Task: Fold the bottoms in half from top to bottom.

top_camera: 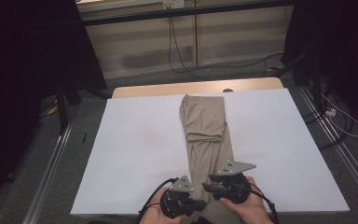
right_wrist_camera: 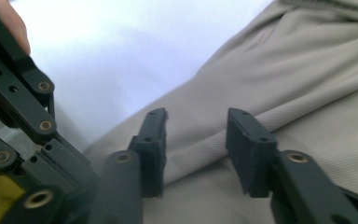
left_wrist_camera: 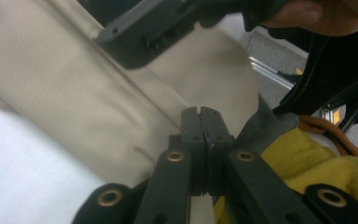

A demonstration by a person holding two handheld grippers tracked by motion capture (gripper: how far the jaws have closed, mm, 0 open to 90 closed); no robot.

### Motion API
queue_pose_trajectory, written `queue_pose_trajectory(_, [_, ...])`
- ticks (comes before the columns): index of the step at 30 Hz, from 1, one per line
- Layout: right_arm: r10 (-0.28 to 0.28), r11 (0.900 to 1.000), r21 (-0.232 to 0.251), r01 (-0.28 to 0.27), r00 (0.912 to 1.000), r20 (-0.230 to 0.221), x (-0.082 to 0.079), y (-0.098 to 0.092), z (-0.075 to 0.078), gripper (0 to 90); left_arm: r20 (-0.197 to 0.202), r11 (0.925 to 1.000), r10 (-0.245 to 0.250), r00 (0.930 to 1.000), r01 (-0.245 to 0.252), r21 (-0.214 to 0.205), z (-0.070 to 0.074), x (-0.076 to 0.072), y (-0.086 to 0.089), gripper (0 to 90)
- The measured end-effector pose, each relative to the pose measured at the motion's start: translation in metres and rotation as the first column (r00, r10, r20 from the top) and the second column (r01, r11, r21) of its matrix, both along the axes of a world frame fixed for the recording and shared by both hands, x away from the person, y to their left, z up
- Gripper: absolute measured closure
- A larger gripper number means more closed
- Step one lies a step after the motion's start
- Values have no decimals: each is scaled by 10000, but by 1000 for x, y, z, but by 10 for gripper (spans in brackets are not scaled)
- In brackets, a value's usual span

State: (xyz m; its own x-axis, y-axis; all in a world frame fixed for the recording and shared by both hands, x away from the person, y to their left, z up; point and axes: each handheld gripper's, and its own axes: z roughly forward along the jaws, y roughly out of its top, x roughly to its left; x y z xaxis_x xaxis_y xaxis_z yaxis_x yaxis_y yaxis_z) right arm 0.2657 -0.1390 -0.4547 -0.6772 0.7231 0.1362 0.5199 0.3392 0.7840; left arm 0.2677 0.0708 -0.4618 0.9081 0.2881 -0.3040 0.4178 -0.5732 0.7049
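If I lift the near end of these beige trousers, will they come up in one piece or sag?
The beige trousers will probably sag: soft folds and a doubled-over top suggest limp fabric. The thin ribbed knit by the right gripper looks light, so they may drag across the white table. The left gripper looks shut at the edge.

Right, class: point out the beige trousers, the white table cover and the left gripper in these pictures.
beige trousers (top_camera: 204, 119): high view, on the folded upper part.
white table cover (top_camera: 140, 149): high view, on the bare area left of the trousers.
left gripper (left_wrist_camera: 200, 114): left gripper view, at the tips of its closed jaws.
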Motion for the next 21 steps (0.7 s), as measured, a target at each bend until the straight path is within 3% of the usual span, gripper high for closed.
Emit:
queue_pose_trajectory(3, [34, 9988, -483, -30, 10000, 69, -4, 6, -3, 531, -50, 9996, 17, 10000, -18, -275, 5, 0, 8, 838])
queue_pose_trajectory(5, [37, 9966, -821, -50, 9999, -159, -6, 9, -9, 512, -4, 9981, 305, 9995, -305, -543, 10, 2, 16, 794])
queue_pose_trajectory(8, [-43, 9913, -1313, 80, 9996, 288, -14, 15, -12, 534, 205, 9938, 915, 9956, -899, -661, 14, 9, 28, 731])
queue_pose_trajectory(10, [53, 9917, -1286, -17, 9996, 277, -16, 16, -12, 624, 148, 9892, 1292, 9915, -1279, -716, 14, 15, 33, 716])
queue_pose_trajectory(12, [109, 9916, -1293, -74, 9996, 265, -17, 16, -11, 812, 274, 9867, 1547, 9876, -1531, -546, 11, 21, 36, 685])
queue_pose_trajectory(14, [37, 9934, -1147, -27, 10000, 86, -16, 13, -10, 893, 284, 9850, 1699, 9850, -1689, -344, 8, 25, 37, 672])
queue_pose_trajectory(16, [-4, 9952, -976, 9, 10000, 45, -16, 8, -8, 900, 394, 9826, 1852, 9819, -1845, -212, 6, 28, 35, 654])
queue_pose_trajectory(18, [-80, 9987, -512, 76, 9999, -72, -16, 0, 0, 900, 439, 9819, 1890, 9810, -1882, -207, 5, 29, 34, 646])
queue_pose_trajectory(21, [-374, 9993, -54, 375, 9992, 108, -20, -16, 12, 900, 551, 9830, 1834, 9815, -1832, -88, 4, 29, 31, 636])
